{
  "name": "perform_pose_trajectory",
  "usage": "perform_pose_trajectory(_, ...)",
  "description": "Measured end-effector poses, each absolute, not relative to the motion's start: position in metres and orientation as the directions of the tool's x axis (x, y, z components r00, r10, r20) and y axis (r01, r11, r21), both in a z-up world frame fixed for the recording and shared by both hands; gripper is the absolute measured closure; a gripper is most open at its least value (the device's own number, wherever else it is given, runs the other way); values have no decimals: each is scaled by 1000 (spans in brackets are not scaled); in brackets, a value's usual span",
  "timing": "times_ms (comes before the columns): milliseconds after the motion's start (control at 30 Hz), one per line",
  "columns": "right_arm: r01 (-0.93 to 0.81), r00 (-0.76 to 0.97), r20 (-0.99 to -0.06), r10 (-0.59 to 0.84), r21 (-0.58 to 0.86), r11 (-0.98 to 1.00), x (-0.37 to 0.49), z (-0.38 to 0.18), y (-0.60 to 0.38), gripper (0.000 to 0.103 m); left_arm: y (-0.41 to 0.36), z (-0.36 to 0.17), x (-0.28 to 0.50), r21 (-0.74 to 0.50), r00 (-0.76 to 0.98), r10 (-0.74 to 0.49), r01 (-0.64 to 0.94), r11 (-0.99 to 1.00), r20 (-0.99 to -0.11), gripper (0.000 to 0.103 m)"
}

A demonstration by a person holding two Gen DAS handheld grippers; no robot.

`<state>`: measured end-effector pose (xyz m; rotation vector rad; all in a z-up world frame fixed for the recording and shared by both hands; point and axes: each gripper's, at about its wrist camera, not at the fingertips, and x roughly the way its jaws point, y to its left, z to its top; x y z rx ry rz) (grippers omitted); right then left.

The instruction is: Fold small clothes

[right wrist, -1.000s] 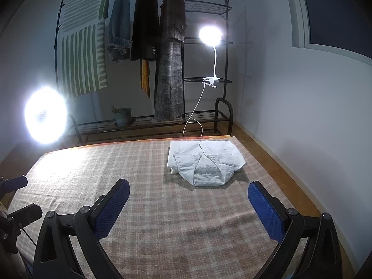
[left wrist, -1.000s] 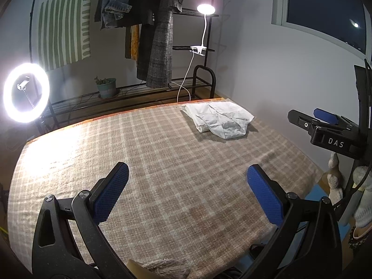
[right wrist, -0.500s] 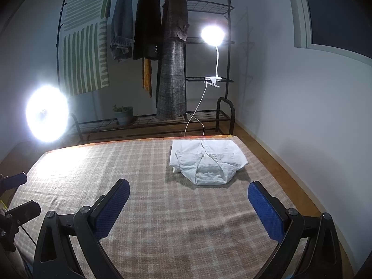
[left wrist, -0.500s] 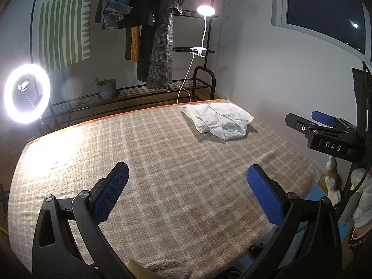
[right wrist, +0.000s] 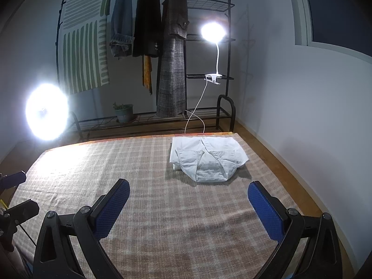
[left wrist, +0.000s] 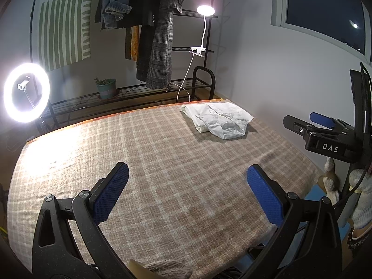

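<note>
The left gripper [left wrist: 187, 186] hangs above the near part of the table, its two blue-padded fingers [left wrist: 109, 196] spread wide with nothing between them. Below the gap lies only the checked tablecloth [left wrist: 162, 162], beige and white, which covers the whole table top. The right gripper [right wrist: 188, 205] is likewise spread wide and empty, held over the near right part of the same cloth; its blue pads [right wrist: 265, 211] stand well apart. In the left wrist view the right gripper shows from the side at the right edge, a black body lettered DAS with a blue pad on top.

The white garment [right wrist: 207, 159] lies at the far right corner of the table, well apart from both grippers. It is a pale shirt-like piece, gathered into a rough, partly folded bundle with flaps lying over one another; it is wrinkled, and its far edge sits near the table's far edge. From the left wrist view it lies ahead and to the right [left wrist: 217, 122].

Behind the table stands a black clothes rack [right wrist: 209, 69] with a denim jacket, a dark coat and a checked coat hanging from it. A lit clip lamp [right wrist: 212, 31] is clamped to a shelf of the rack, its white cable trailing down. A ring light [left wrist: 26, 93] glows at the left, and a small potted plant [left wrist: 105, 88] sits on the rack's low shelf.
</note>
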<state>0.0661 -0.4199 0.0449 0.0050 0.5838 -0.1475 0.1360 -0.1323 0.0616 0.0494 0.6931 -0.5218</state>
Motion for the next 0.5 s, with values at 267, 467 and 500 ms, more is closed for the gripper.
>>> perform_pose_trajectory(267,138,821,-555,-136,-39,990,68,42,-420,0,-130,62,136,-123,651,-436,468,875,-621,0)
perform_pose_trajectory(467,133,817,-560,-138,-50,990,70,38,-418,0,-129,63,137,-121,653,-434,468,876,-621,0)
perform_pose_trajectory(500,133,817,-560,-138,-50,990,70,38,-418,0,-128,63,137,-119,655,-433,467,876,-620,0)
